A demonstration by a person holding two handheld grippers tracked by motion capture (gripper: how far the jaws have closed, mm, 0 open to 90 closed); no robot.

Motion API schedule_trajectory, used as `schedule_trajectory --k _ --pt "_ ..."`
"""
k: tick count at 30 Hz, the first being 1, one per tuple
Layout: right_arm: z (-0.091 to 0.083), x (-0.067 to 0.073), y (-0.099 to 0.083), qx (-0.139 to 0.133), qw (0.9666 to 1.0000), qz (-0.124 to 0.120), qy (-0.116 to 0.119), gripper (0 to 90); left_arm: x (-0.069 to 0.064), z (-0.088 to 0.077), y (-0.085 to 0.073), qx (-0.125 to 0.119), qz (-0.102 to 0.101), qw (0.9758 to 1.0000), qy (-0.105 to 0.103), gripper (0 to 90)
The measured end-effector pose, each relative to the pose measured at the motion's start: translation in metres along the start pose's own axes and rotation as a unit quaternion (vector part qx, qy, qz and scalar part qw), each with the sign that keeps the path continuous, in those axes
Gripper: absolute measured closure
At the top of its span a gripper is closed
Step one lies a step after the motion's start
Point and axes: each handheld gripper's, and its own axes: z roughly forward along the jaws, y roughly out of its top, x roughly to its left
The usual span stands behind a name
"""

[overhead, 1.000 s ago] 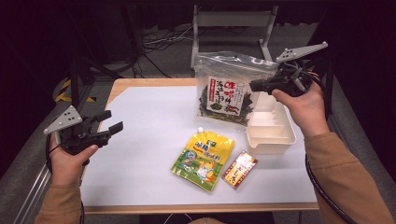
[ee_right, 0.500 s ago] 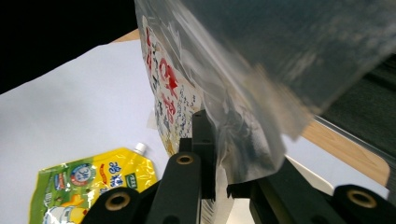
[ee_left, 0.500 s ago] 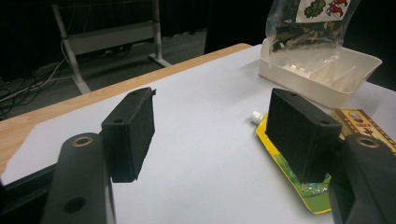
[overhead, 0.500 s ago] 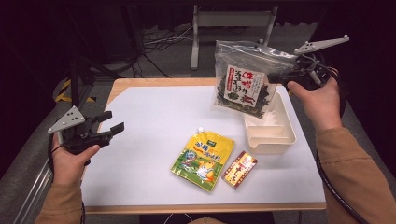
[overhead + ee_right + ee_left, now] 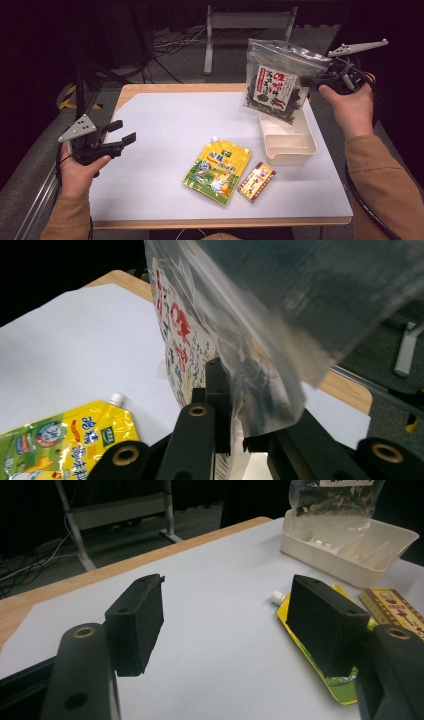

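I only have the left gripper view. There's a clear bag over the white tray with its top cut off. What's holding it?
Observer: The right gripper is shut on the side edge of the bag, which hangs in the air.
Operator: Does the bag touch the tray?
Observer: From the high view its lower edge hangs over the far end of the white tray; I cannot tell whether they touch.
Operator: Any label on it?
Observer: Yes, a white label with red writing, over dark dried leaves.
Operator: My gripper, from above?
Observer: The left gripper is open, nothing in it, over the table's left side.
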Motion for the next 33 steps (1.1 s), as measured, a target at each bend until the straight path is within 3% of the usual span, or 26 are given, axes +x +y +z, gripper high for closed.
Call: schedule_trajectory --k 8,33 --pt "0.005 -0.01 -0.008 0.01 0.9995 0.006 -0.029 84.8 -0.003 0.005 -0.001 0.009 0.003 1.0 -0.004 31.4" --pt "0.016 -0.027 -0.024 0.035 0.9961 0.017 -0.079 84.5 -0.003 0.006 -0.001 0.015 0.006 0.9999 0.0 30.7"
